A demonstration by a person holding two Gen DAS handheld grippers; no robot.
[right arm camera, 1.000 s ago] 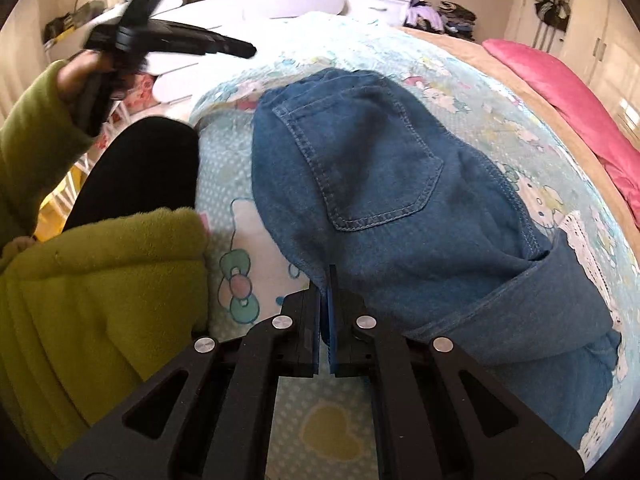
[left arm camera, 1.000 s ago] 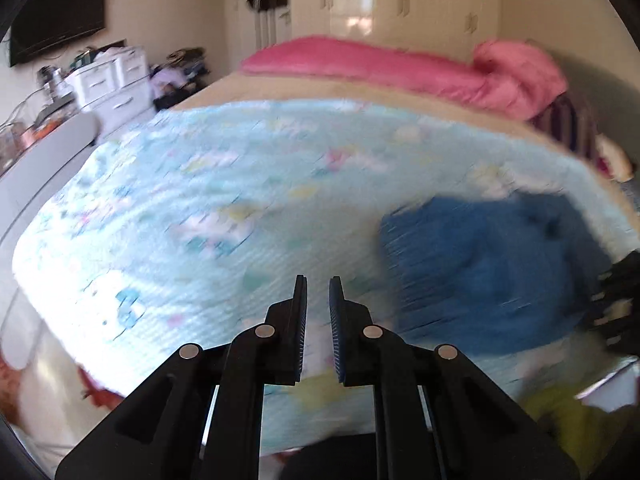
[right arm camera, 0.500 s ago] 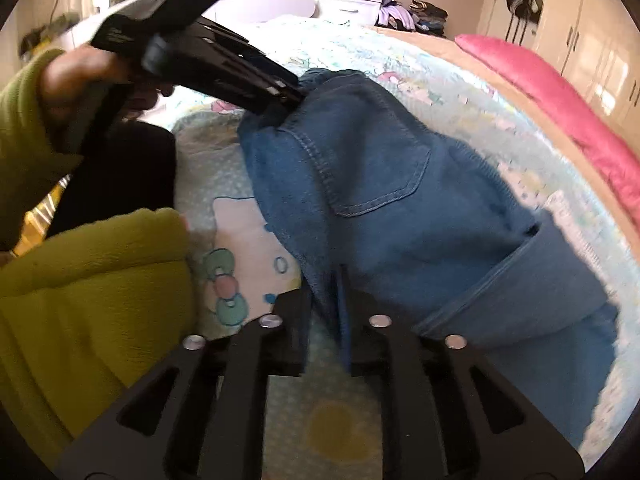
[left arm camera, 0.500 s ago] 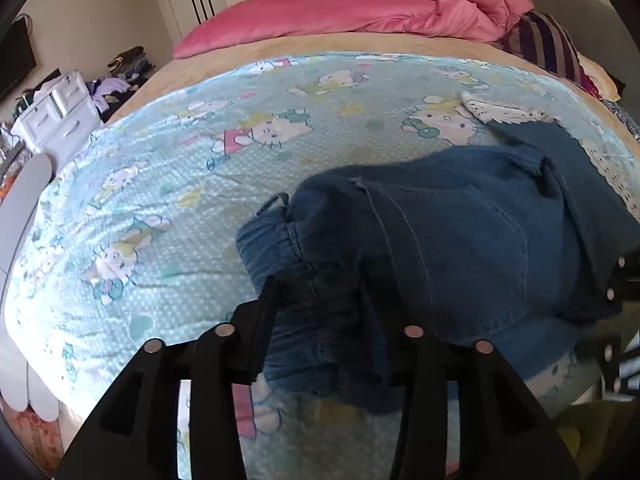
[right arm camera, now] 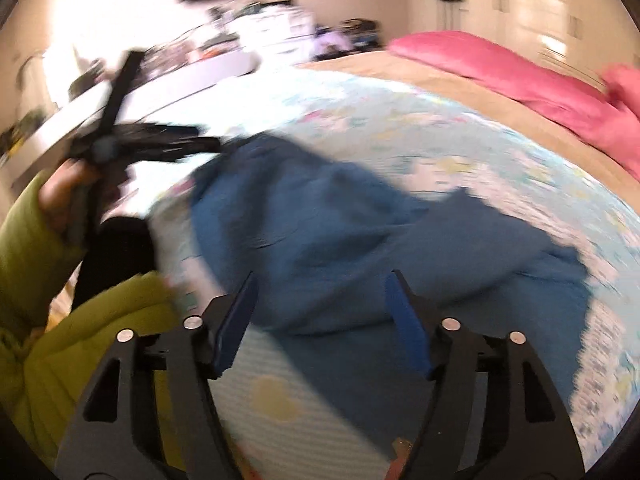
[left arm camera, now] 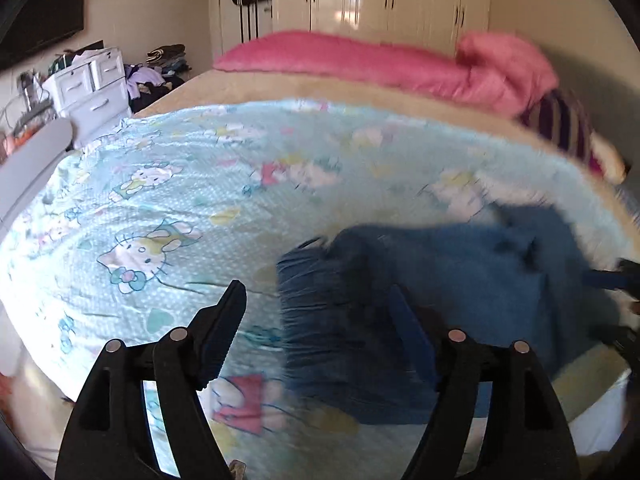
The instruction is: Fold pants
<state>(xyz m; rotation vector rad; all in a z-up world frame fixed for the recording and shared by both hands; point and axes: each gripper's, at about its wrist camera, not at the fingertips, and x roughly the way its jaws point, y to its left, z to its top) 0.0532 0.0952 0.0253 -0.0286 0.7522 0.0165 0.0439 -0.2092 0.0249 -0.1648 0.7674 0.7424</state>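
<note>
Left wrist view: the left gripper (left arm camera: 316,320), pinching nothing, now gapes wide above the crumpled blue denim pants (left arm camera: 420,300) on the cartoon-print bedsheet (left arm camera: 168,200).

Right wrist view: the right gripper (right arm camera: 320,312) has also let go (fold apparently laid).

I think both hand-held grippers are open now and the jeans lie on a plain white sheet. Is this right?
Not quite. The sheet is not plain white: the left wrist view shows it light blue with cartoon cats. The rest holds: the left hand-held gripper and the right hand-held gripper are both open, and the jeans lie on it.
</note>
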